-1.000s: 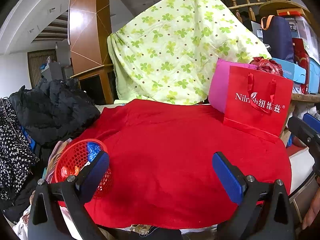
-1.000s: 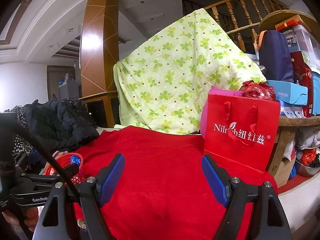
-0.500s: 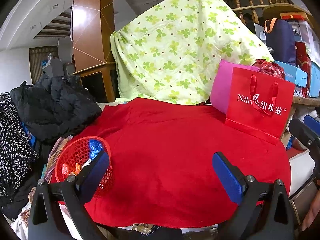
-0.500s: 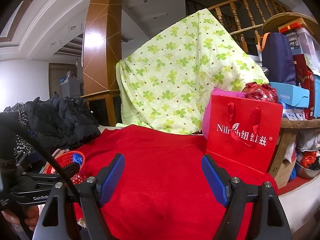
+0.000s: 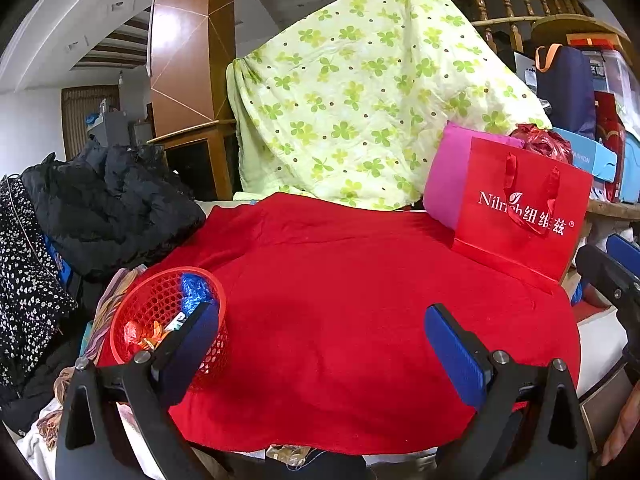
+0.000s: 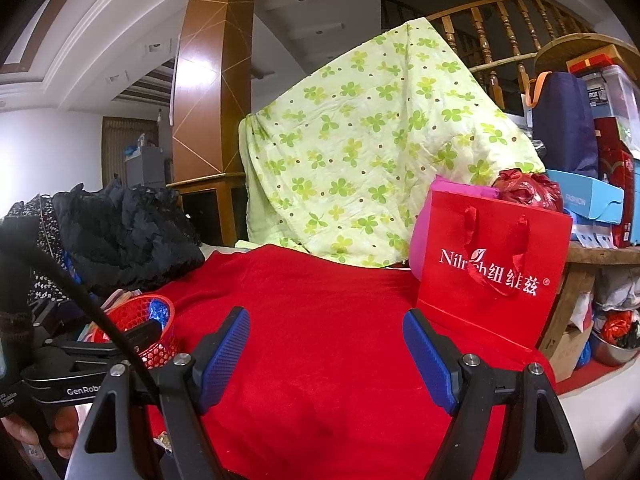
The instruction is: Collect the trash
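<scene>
A small red mesh basket (image 5: pixel 160 300) (image 6: pixel 158 314) stands at the left edge of the red cloth (image 5: pixel 340 300) (image 6: pixel 320 320), holding a blue wrapper (image 5: pixel 193 289) and orange and red wrappers (image 5: pixel 138 332). My left gripper (image 5: pixel 320 336) hangs open over the near part of the cloth, its left finger just in front of the basket's rim, nothing between its blue pads. The right gripper (image 6: pixel 326 344) is open too, above the near cloth, empty. The left gripper's body (image 6: pixel 80 368), held in a hand, shows at the lower left of the right wrist view.
A red paper gift bag (image 5: pixel 520 216) (image 6: pixel 492 272) stands at the cloth's far right with a pink bag (image 5: pixel 452 176) behind it. A green clover quilt (image 5: pixel 360 100) drapes at the back. Black jackets (image 5: pixel 108 208) pile at the left. Boxes and bags (image 6: pixel 580 160) crowd the right.
Both views have shifted very slightly; the basket sits a touch further into the left wrist view. Both grippers stay open and empty.
</scene>
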Demonstrator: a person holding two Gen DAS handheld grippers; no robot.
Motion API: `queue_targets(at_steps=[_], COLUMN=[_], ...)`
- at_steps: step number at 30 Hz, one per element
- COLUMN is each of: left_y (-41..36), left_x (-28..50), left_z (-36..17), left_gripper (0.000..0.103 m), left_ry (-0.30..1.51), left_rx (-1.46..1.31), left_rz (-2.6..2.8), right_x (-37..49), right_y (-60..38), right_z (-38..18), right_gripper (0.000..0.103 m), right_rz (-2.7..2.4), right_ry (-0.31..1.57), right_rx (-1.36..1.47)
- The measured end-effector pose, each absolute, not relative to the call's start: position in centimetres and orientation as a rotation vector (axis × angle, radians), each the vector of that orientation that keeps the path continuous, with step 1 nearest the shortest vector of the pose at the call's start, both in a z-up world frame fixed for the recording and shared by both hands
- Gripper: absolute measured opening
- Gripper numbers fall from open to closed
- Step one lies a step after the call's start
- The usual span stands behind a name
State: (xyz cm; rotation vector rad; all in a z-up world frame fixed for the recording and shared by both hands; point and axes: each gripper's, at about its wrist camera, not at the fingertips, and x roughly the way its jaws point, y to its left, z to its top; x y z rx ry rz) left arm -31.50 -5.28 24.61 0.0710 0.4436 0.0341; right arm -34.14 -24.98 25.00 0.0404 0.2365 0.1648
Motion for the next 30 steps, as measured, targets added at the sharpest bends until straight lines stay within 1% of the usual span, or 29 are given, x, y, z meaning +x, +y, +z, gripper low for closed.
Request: queue_targets(at_steps=[17, 30], left_y=[-4.3, -5.3], left_x=[-31.8, -33.1], left_z=[25.0, 27.0], left_gripper=[0.102, 0.102], left_ry=[0.437, 0.389], left_rx=[0.051, 0.077], left_rz=[0.055, 0.064], right_x=[-34.9, -36.3], right_y=[-23.7, -24.4], right_z=[25.5, 26.6], right_gripper=[0.082, 0.082], right_rz=[0.176, 0.178], right_ry=[0.213, 0.17], right_rx=[0.004, 0.015])
